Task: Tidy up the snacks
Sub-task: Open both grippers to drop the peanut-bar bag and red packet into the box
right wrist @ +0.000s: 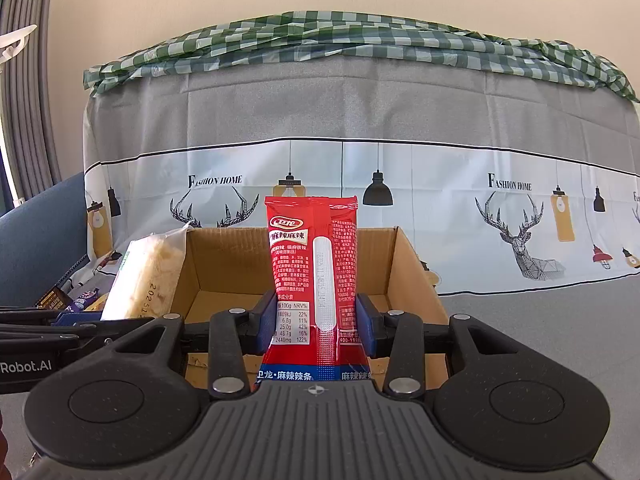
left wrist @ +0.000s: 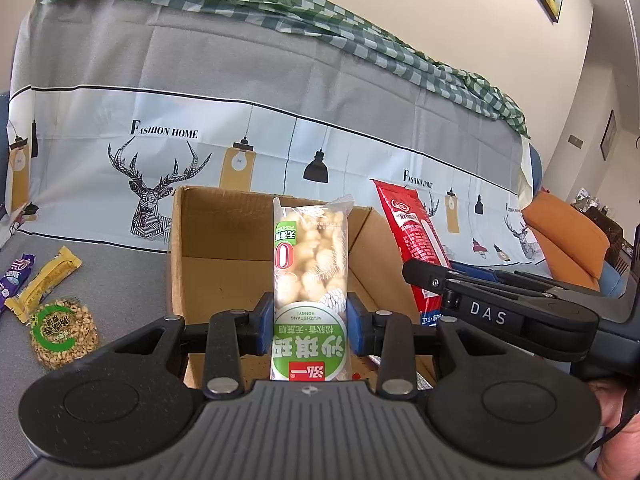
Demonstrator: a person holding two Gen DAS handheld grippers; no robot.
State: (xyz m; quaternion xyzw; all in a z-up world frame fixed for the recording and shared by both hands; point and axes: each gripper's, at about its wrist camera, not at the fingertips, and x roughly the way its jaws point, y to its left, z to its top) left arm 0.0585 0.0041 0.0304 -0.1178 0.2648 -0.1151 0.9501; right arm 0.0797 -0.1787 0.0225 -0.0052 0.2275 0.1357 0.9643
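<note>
**Asker:** Snacks first, from the left: where are they?

**Me:** On the grey cloth-covered surface (left wrist: 120, 280), near its left edge, lie a purple packet (left wrist: 14, 280), a yellow bar (left wrist: 48, 282) and a round puffed-grain cake (left wrist: 64, 334), all loose and close together. Right of them stands an open cardboard box (left wrist: 224, 248). My left gripper (left wrist: 311, 320) is clamped on a green-and-clear packet of rice puffs (left wrist: 310, 276), held upright just in front of the box's near wall. Further right, my right gripper (right wrist: 316, 320) is clamped on a red spicy-strip packet (right wrist: 312, 264), also upright, over the box's near edge.

**Asker:** Which step are you on?

**Me:** I judge it as carrying two packets to the box, neither yet dropped in. The inside that I can see looks empty.

**Asker:** And next?

**Me:** Probably reaching each packet forward past the near wall, lowering it, then letting the fingers part. The two grippers are close together, so going one at a time should avoid a knock. The three loose snacks on the left remain to be fetched.
</note>
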